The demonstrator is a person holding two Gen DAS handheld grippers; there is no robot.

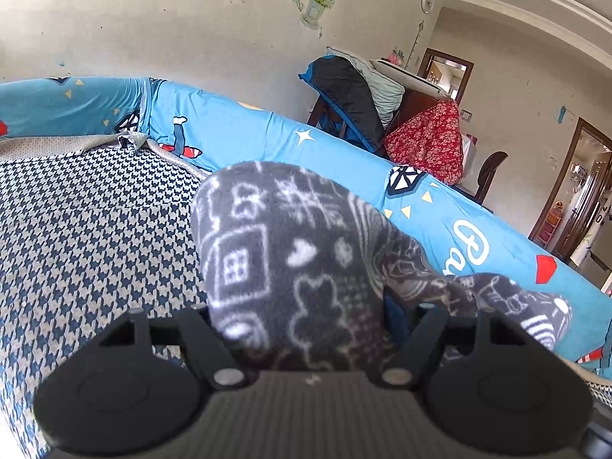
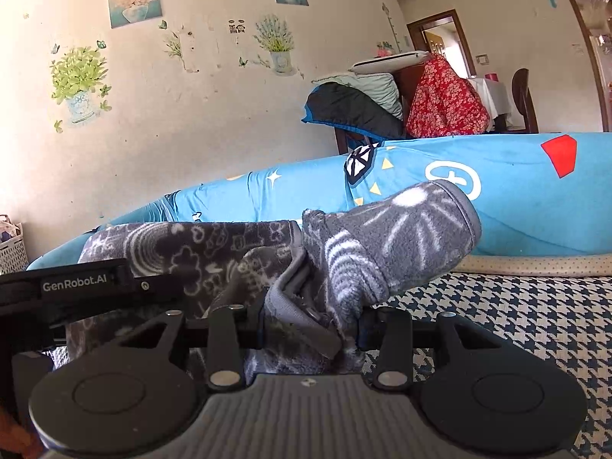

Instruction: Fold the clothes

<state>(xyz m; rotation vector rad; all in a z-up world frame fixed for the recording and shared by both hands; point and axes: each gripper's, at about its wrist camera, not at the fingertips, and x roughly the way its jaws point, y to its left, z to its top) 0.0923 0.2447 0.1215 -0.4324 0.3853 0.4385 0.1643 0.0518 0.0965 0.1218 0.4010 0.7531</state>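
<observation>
Fleece (image 1: pixel 290 260) bulges up between the left gripper (image 1: pixel 306 317) fingers, which pinch it, hiding the bed (image 1: pixel 88 229) ahead. It stretches over to the right gripper (image 2: pixel 310 321), whose fingers clamp its bunched hem. Houndstooth sheet beneath; blue bolster (image 2: pixel 516 191) behind; stickered wall (image 2: pixel 153 114), doorways at right.
</observation>
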